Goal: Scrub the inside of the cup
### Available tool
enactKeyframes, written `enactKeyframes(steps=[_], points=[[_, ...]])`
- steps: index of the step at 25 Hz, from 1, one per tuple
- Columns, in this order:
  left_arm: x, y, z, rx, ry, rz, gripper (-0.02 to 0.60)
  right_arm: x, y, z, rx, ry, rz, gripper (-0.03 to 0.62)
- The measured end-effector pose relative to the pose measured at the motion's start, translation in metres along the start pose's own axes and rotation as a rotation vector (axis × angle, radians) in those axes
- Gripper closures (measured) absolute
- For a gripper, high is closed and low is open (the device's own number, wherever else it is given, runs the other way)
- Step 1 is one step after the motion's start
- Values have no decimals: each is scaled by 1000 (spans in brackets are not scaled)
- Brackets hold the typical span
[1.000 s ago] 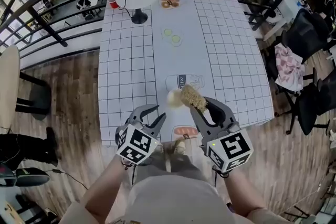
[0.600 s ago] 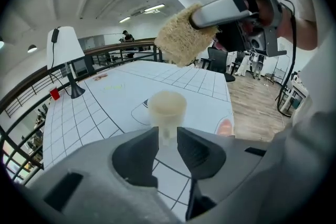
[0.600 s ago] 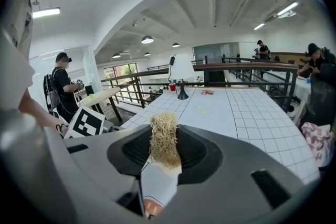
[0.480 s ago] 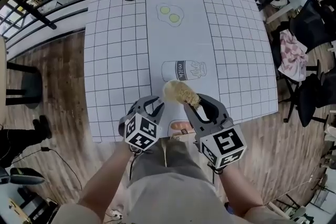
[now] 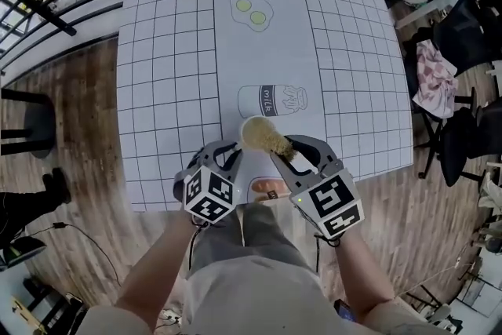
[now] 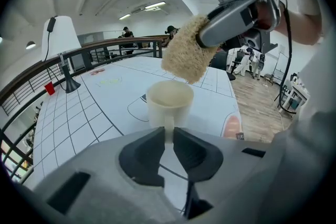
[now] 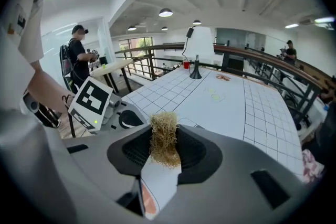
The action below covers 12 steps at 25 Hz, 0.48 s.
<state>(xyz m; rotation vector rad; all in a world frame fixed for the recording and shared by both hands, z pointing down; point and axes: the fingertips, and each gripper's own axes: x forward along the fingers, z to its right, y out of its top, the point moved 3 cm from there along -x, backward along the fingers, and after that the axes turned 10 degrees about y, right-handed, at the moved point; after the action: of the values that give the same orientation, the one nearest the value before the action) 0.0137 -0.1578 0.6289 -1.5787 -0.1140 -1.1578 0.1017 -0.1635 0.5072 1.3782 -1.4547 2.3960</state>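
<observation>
Two-handed, holding tan fibrous scrubber (image 5: pixel 271 140) at cream ceramic cup's (image 5: pixel 249 126) rim.
Clamping handle (image 6: pixel 168 124) in left gripper (image 5: pixel 226 155), pinching scrubber in right gripper (image 5: pixel 294 153); ideally steadying cup, pushing deep, twisting.

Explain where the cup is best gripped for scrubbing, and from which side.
By its handle, from the side facing the person, as the left gripper does. The handle is a thin upright strip that fits between the jaws, and this leaves the open mouth of the cup free for the sponge.
</observation>
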Motion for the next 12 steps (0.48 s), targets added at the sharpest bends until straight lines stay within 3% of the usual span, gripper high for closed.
enactKeyframes(steps=[4, 12], points=[[0, 0, -1, 5, 3, 0, 520, 11, 6, 3, -58, 47, -36, 473], [0, 2, 0, 8, -9, -5, 520, 52, -2, 7, -161, 100, -319, 473]])
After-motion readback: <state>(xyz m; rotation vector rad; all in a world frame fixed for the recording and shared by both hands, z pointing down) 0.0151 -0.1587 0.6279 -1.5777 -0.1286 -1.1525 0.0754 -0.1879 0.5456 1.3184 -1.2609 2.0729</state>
